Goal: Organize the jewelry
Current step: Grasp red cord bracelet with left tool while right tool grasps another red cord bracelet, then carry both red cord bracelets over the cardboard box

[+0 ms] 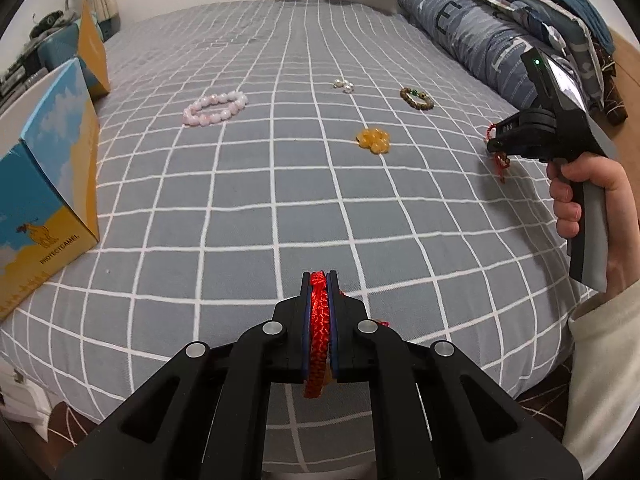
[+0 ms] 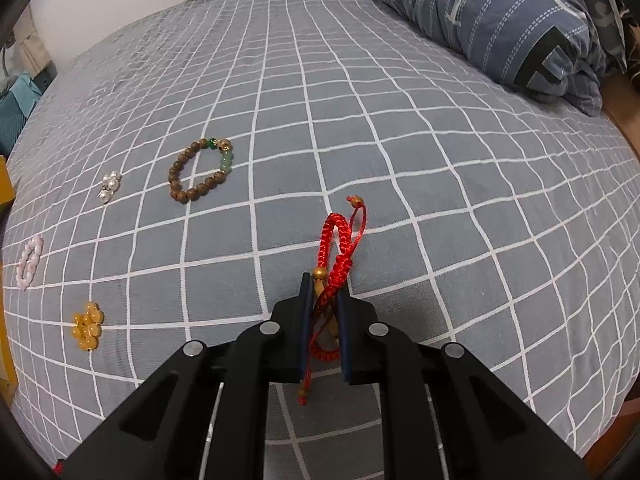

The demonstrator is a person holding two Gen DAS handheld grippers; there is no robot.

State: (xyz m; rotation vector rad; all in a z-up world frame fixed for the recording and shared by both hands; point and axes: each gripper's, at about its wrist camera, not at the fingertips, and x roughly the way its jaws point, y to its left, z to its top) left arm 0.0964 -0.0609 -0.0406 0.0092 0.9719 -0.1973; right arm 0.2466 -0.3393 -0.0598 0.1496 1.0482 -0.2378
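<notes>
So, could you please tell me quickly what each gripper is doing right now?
Left gripper: shut on a red braided cord.
Right gripper: shut on a red braided bracelet.

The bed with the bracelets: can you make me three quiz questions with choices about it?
1. Where does the pink bead bracelet lie?
A. inside the box
B. on the checked bedspread
C. on the pillow

2. How many pieces of jewelry lie loose on the bedspread, not held?
A. two
B. four
C. six

3. What is the left gripper doing?
A. its jaws are shut on a red braided cord
B. its jaws are open and empty
C. its jaws are shut on the yellow beads

Answers:
1 B, it rests on the grey squares, apart from the box.
2 B, the pink bracelet, pearl cluster, brown bead bracelet and yellow bead cluster.
3 A, red cord fills the gap between the jaws.
</notes>
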